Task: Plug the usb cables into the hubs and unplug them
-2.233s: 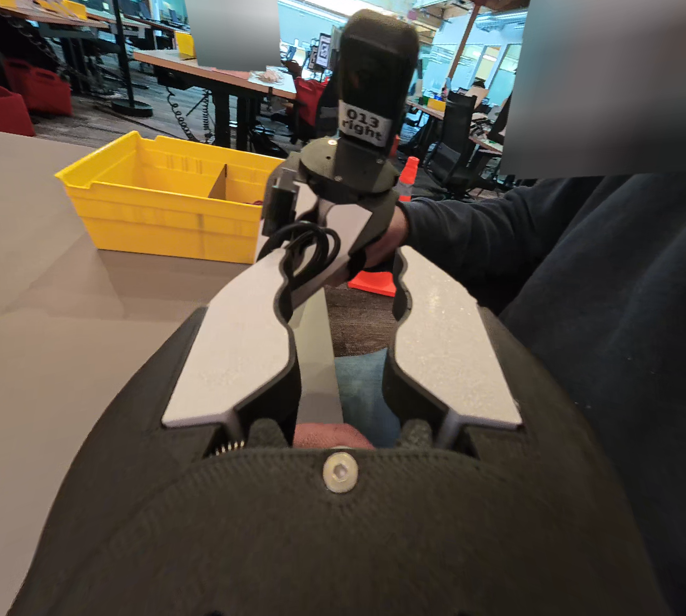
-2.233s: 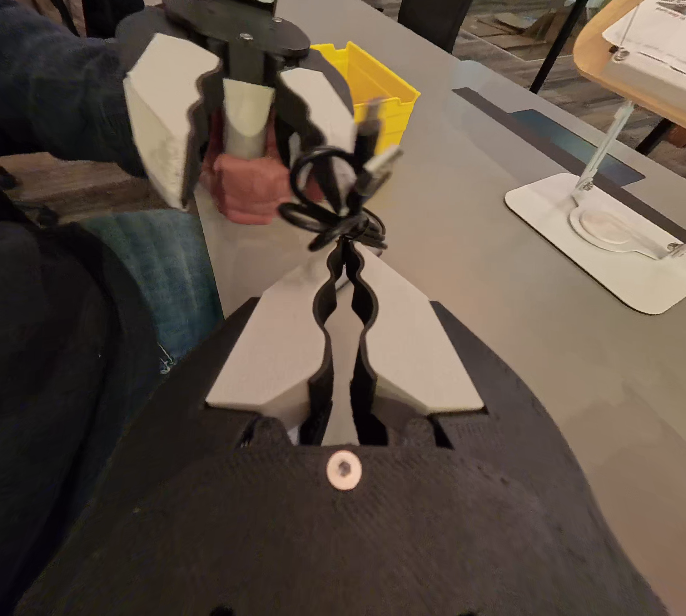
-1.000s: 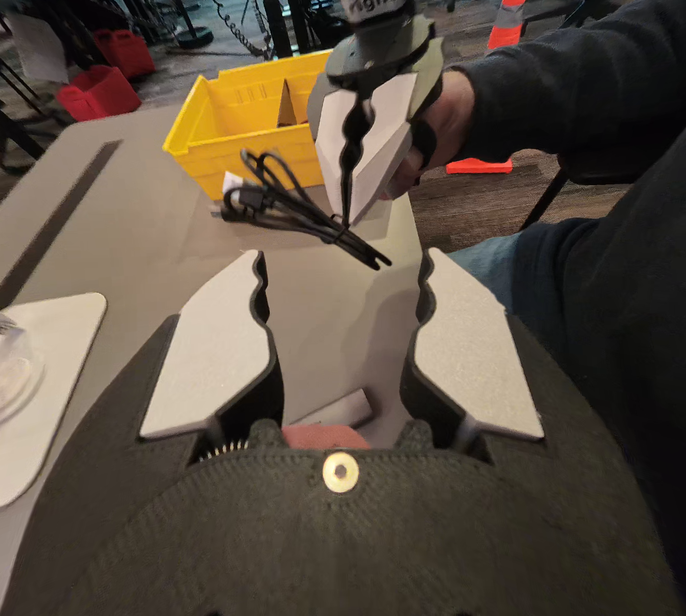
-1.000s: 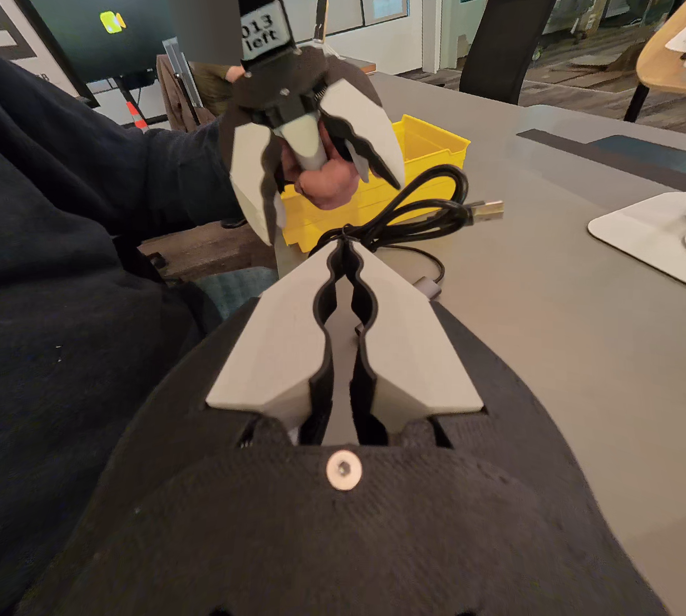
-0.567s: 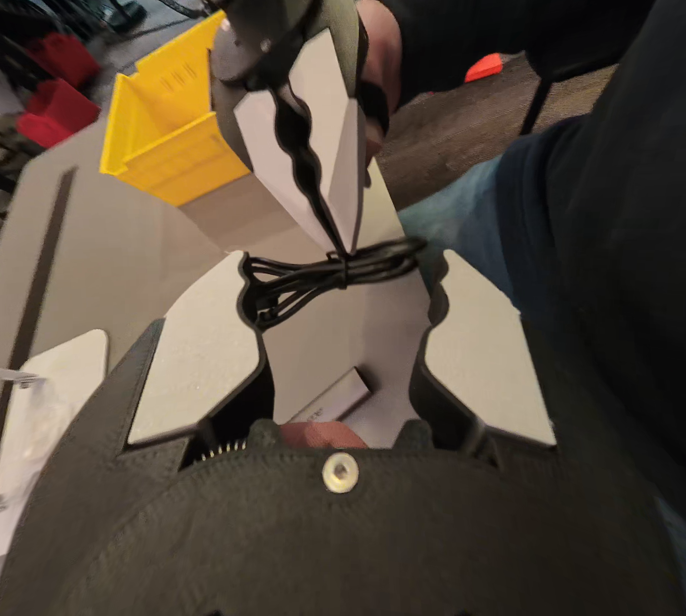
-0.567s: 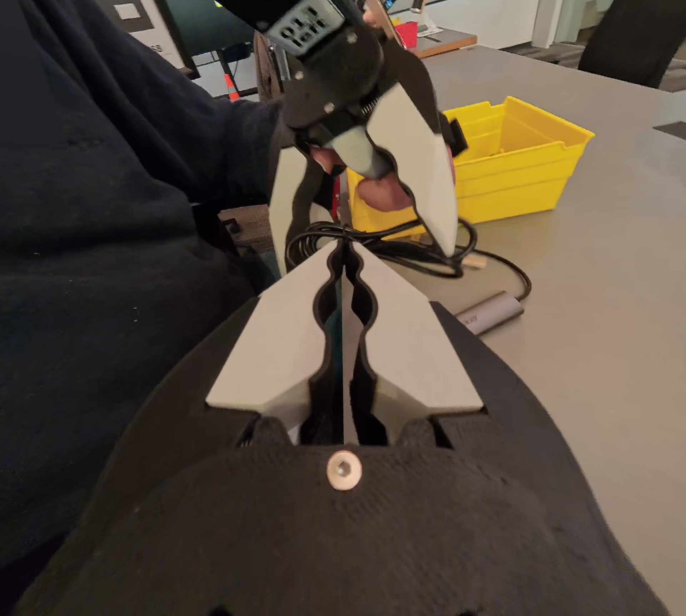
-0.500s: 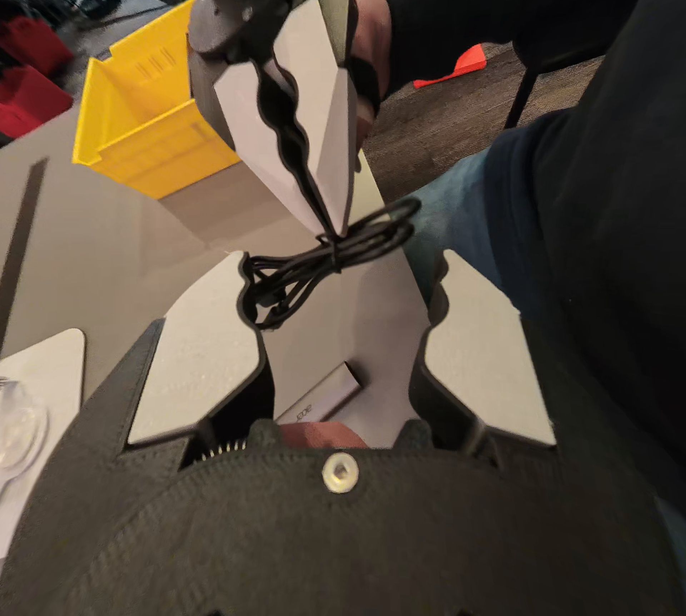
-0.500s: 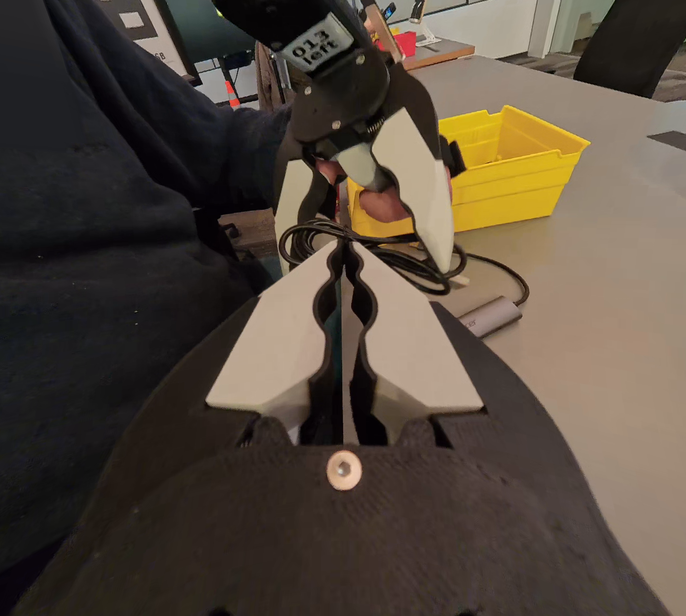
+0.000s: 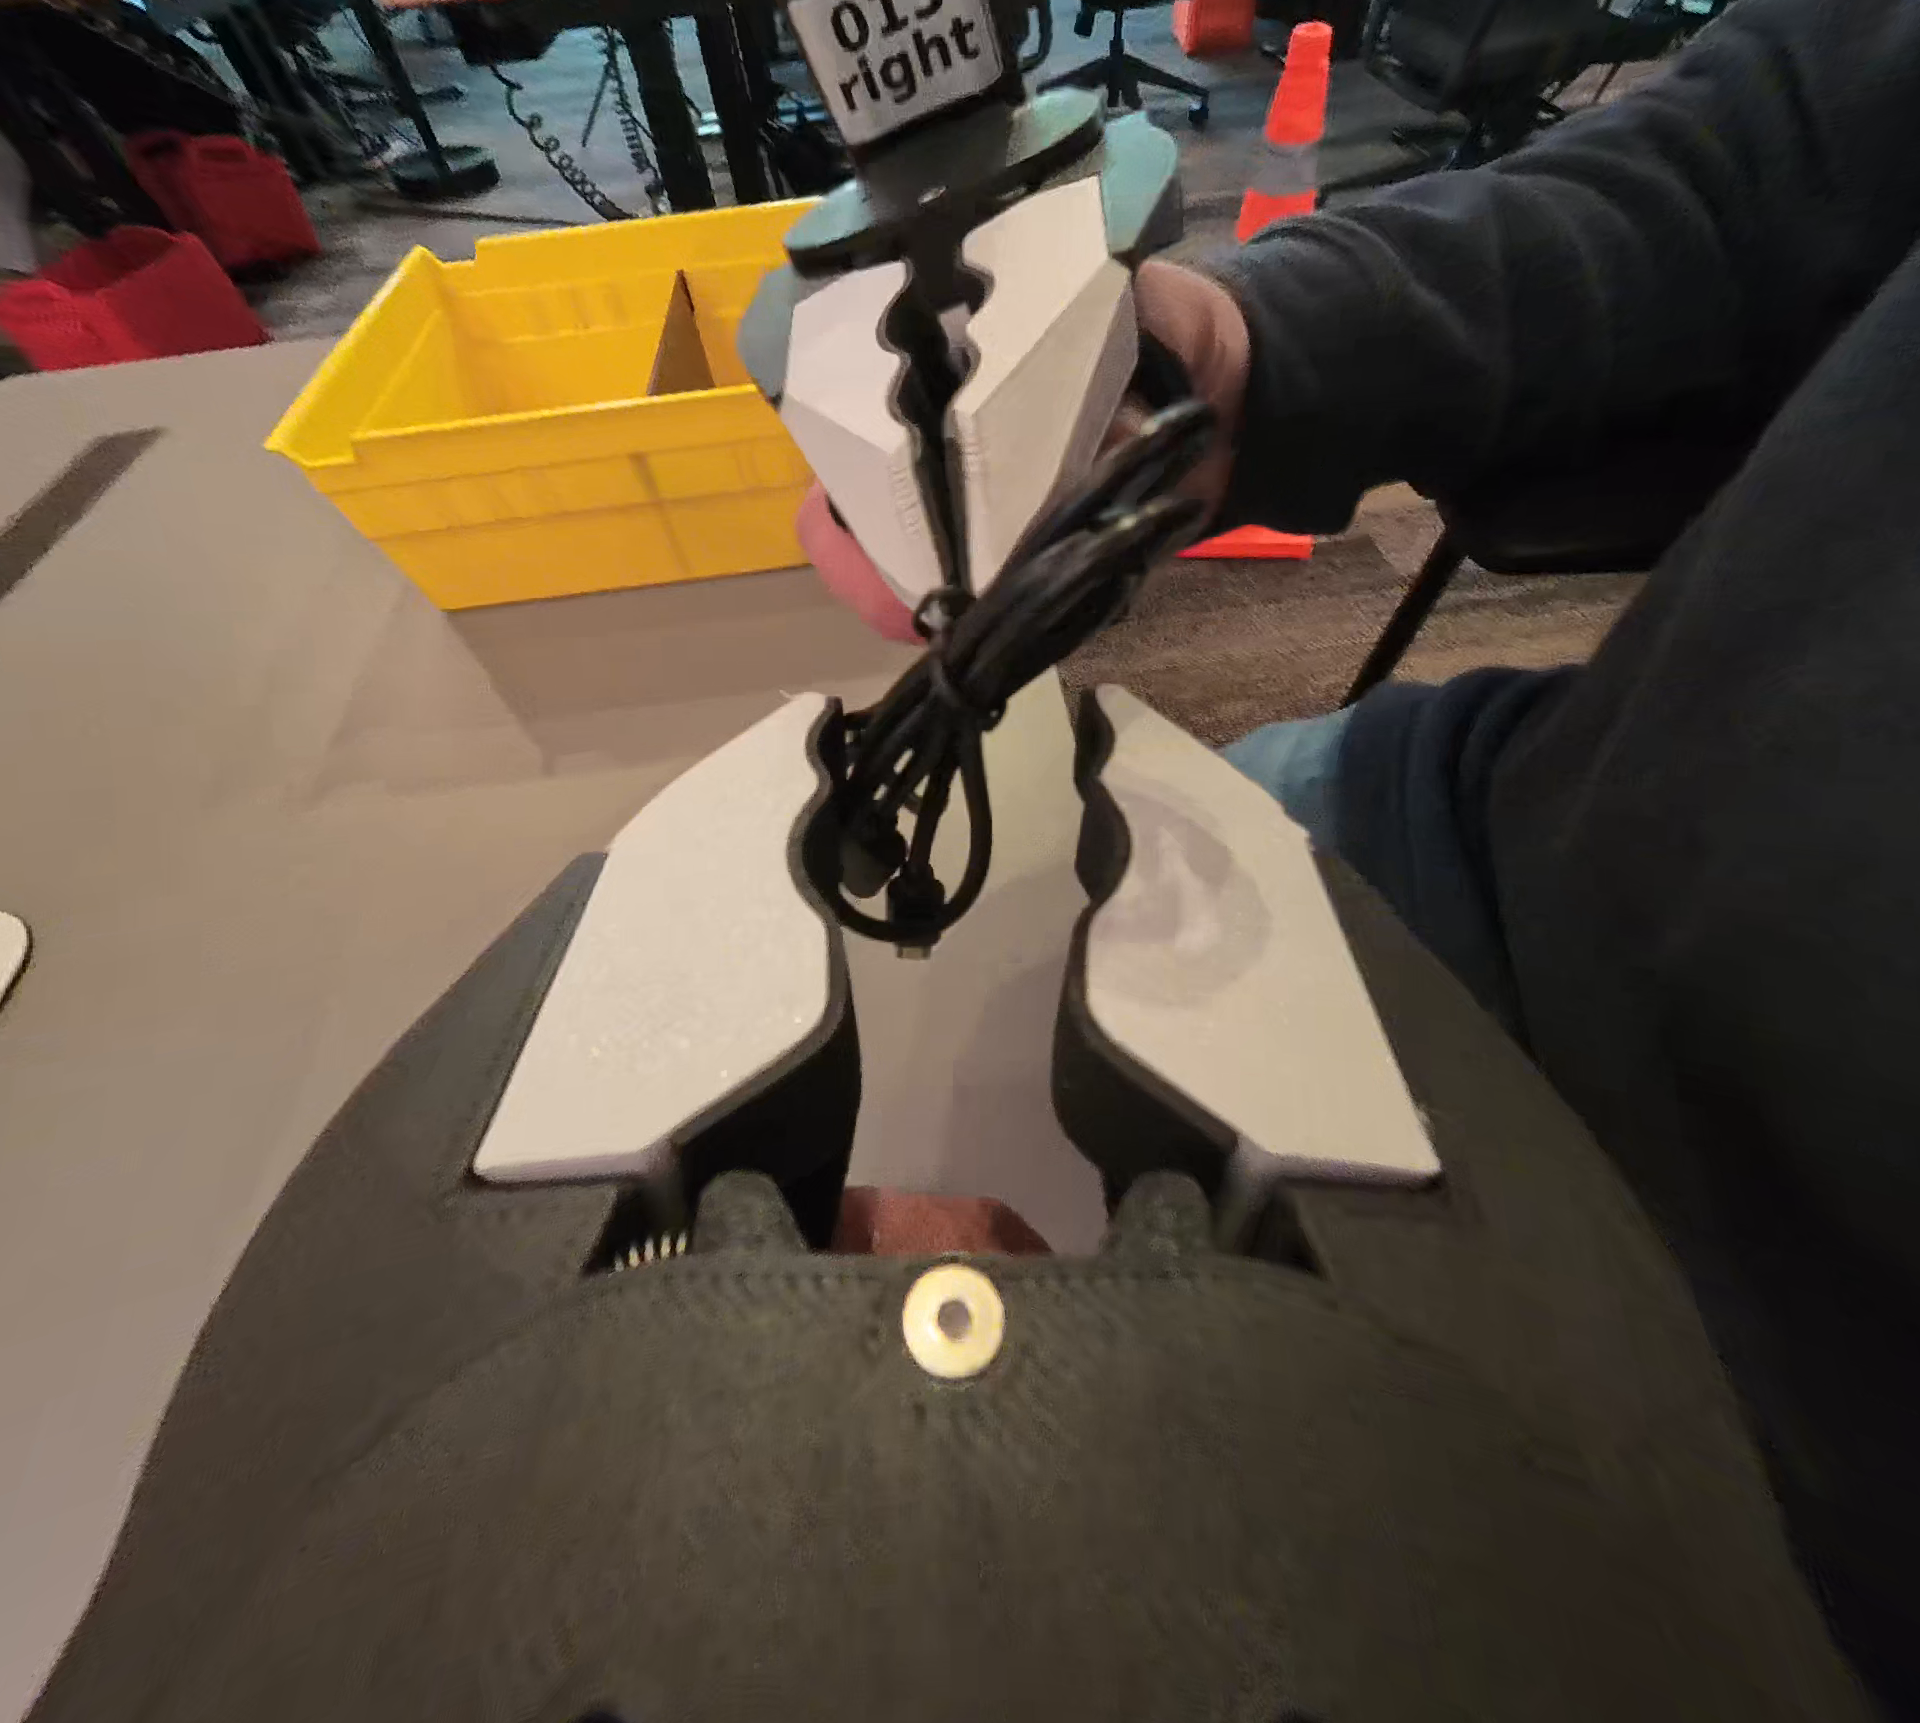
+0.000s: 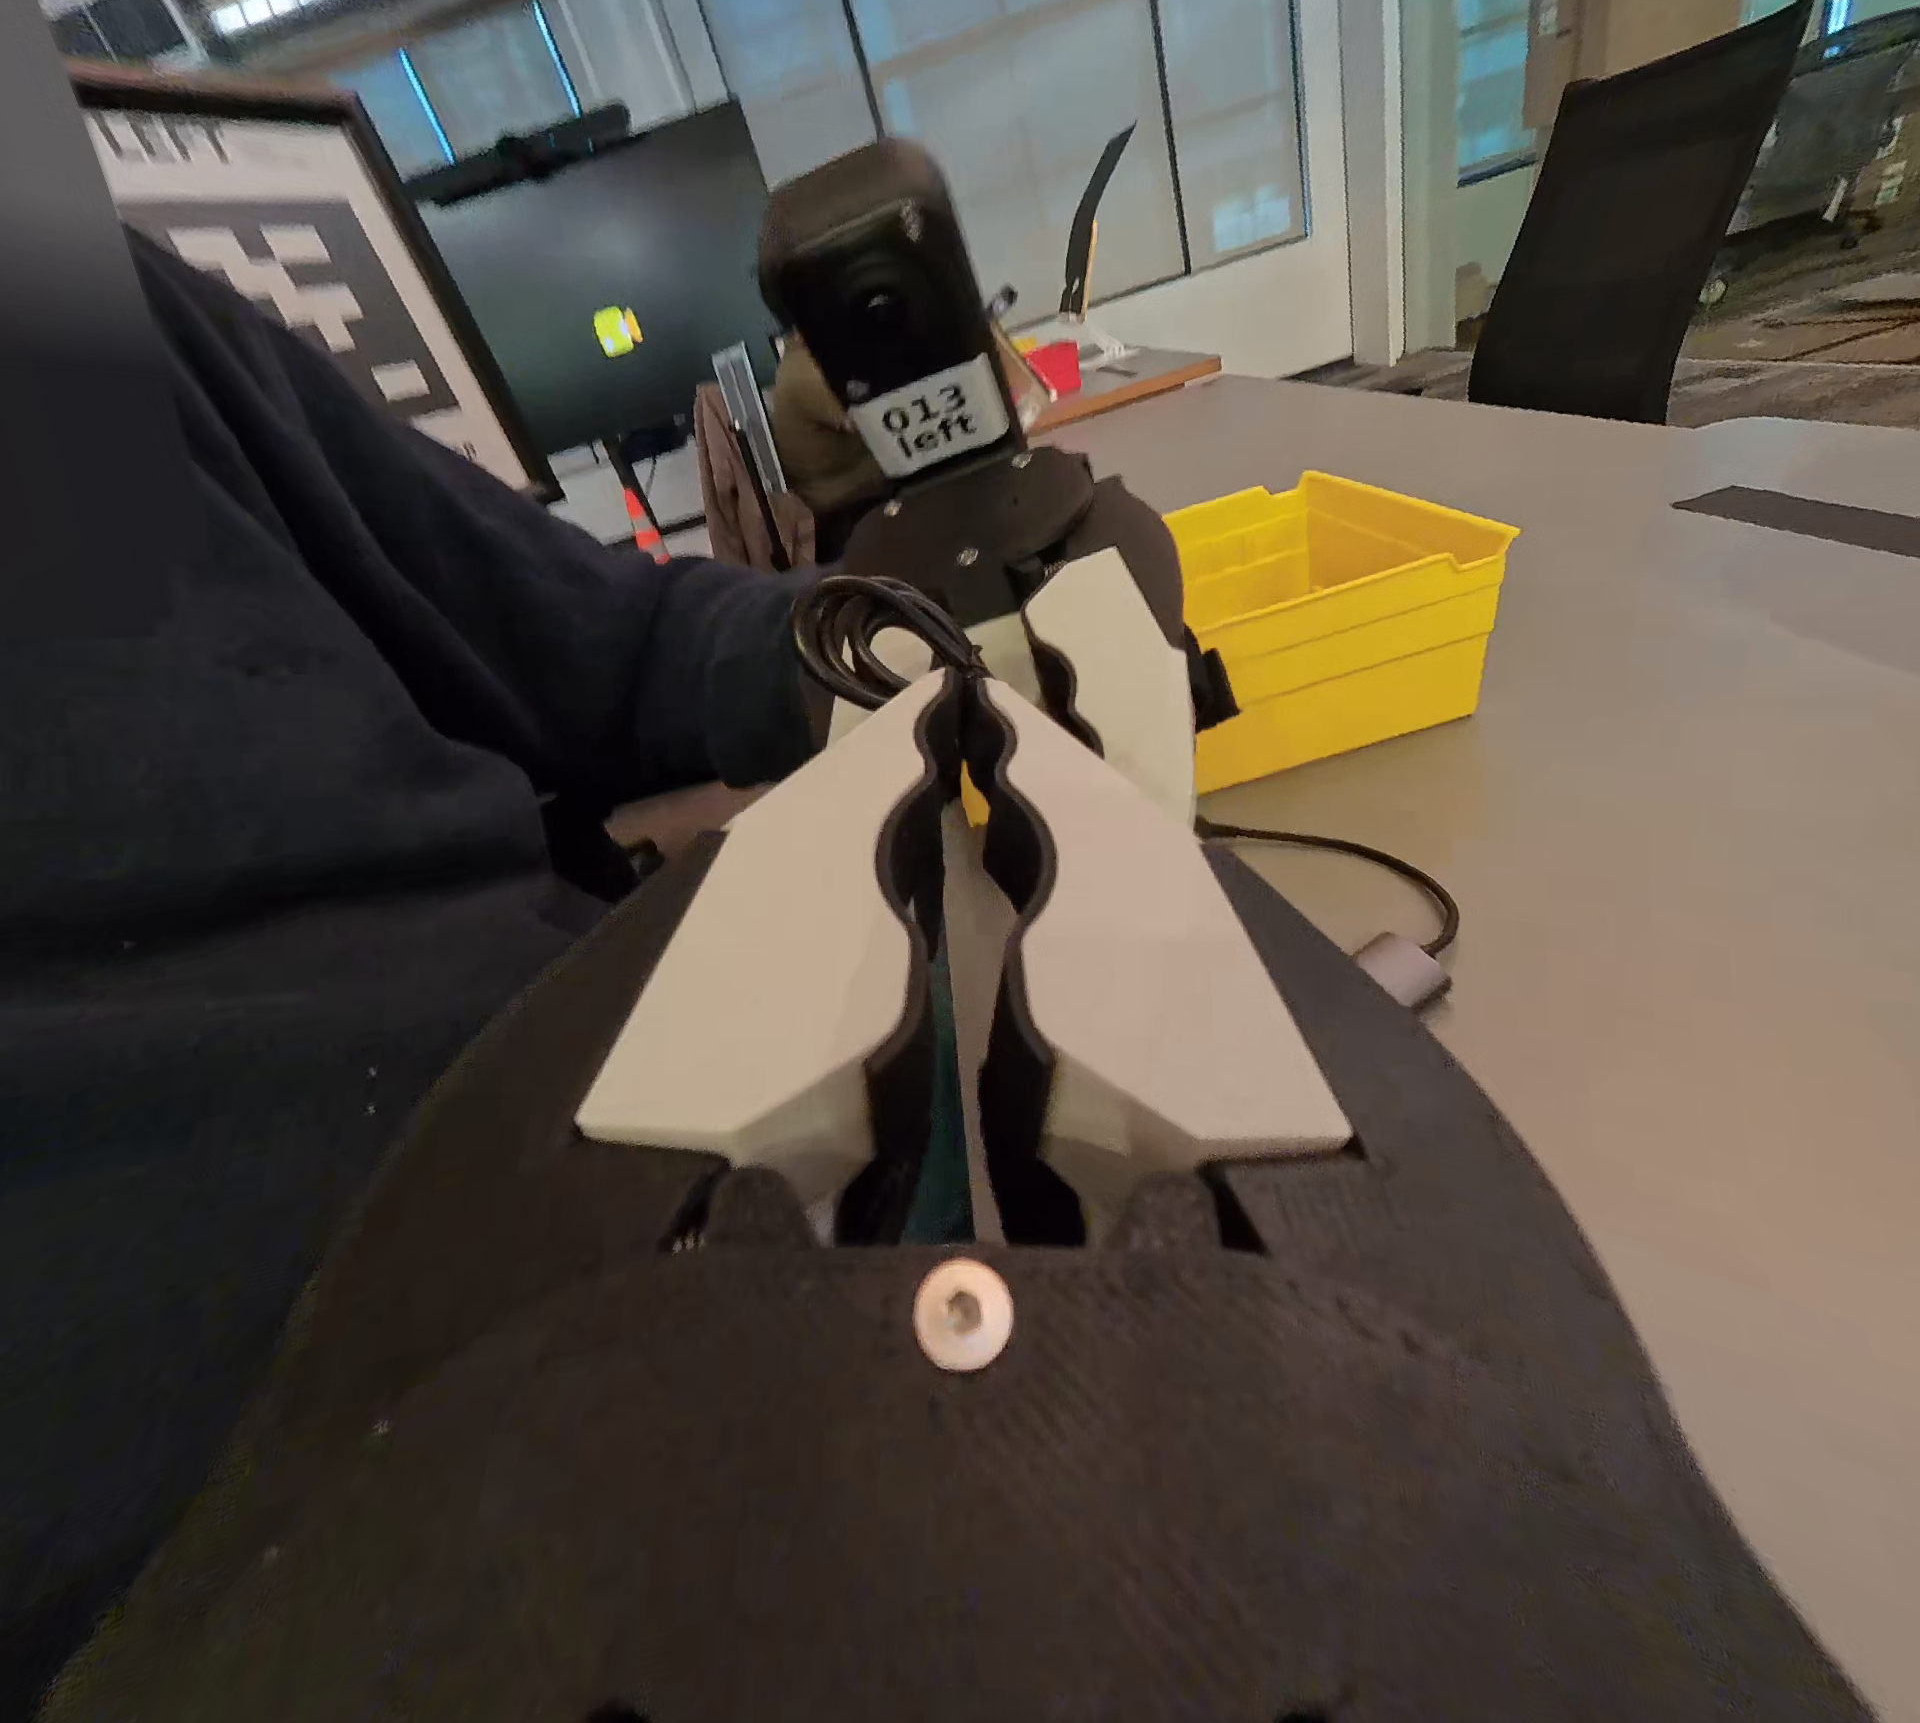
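My right gripper (image 10: 956, 686) is shut on a tied bundle of black USB cable (image 10: 862, 629) and holds it above the table's near edge. In the left wrist view the right gripper (image 9: 951, 598) points down, and the bundle (image 9: 914, 800) hangs between the two fingers of my left gripper (image 9: 956, 717). The left gripper is open and its jaws stand apart on either side of the lower loops and plugs. The loops lie against the inner edge of its left finger (image 9: 707, 925). A grey hub (image 10: 1403, 967) with its own black lead lies on the table.
A yellow bin (image 9: 561, 426) stands on the grey table (image 9: 260, 790) just behind the grippers, also in the right wrist view (image 10: 1351, 613). A white mat corner (image 9: 5, 956) shows at the left edge. A person's dark sleeves and lap fill the near side. Across from one pair of fingers to the other is roughly 5 cm.
The right gripper has swung the bundle from lying sideways to hanging down between the left gripper's fingers. The left jaws have narrowed around it. Both grippers have tilted up.
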The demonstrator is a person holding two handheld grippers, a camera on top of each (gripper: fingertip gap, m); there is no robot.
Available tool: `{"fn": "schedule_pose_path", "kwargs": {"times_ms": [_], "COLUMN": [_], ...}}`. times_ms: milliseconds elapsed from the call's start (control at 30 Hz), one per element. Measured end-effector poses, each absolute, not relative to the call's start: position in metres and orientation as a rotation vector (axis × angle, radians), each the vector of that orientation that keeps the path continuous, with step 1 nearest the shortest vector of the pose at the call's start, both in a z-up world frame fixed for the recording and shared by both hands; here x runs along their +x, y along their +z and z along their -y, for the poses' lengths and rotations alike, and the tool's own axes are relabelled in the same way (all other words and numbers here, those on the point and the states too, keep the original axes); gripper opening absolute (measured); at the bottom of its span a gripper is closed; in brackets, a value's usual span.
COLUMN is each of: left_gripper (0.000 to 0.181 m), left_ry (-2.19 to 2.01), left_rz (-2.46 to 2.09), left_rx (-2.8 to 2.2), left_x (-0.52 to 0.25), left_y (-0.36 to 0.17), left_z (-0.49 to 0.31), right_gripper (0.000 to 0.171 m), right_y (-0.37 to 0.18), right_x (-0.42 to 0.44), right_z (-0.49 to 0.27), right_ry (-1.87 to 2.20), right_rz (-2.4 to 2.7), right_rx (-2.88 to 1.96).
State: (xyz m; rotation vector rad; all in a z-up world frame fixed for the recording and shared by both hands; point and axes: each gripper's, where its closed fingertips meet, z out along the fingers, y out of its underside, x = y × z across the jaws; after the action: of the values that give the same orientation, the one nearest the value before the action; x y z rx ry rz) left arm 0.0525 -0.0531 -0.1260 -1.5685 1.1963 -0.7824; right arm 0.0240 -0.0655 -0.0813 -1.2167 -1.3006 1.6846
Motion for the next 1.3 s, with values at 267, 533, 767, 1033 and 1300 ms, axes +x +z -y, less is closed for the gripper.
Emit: {"fn": "schedule_pose_path", "kwargs": {"times_ms": [267, 533, 767, 1033, 1300], "left_gripper": [0.009, 0.006, 0.005, 0.004, 0.004], "left_ry": [-0.8, -1.232, -1.451, -1.468, -1.647], "left_rz": [-1.087, -1.033, -0.951, -0.978, -0.844], "left_rx": [-1.621, -1.641, -1.549, -1.426, -1.425], "left_x": [0.045, 0.058, 0.065, 0.07, 0.069], "left_y": [-0.124, -0.109, -0.095, -0.077, -0.073], "left_z": [0.04, 0.066, 0.077, 0.088, 0.084], "right_gripper": [0.0, 0.0, 0.0, 0.0, 0.0], "right_y": [-0.077, -0.077, -0.071, -0.06, -0.072], "right_x": [0.021, 0.025, 0.031, 0.04, 0.038], "right_z": [0.057, 0.052, 0.057, 0.077, 0.063], "right_ry": [1.639, 1.237, 0.87, 1.523, 0.494], "right_rz": [1.239, 1.394, 1.58, 1.479, 1.724], "right_rx": [-1.246, -1.136, -0.989, -1.172, -0.824]}}
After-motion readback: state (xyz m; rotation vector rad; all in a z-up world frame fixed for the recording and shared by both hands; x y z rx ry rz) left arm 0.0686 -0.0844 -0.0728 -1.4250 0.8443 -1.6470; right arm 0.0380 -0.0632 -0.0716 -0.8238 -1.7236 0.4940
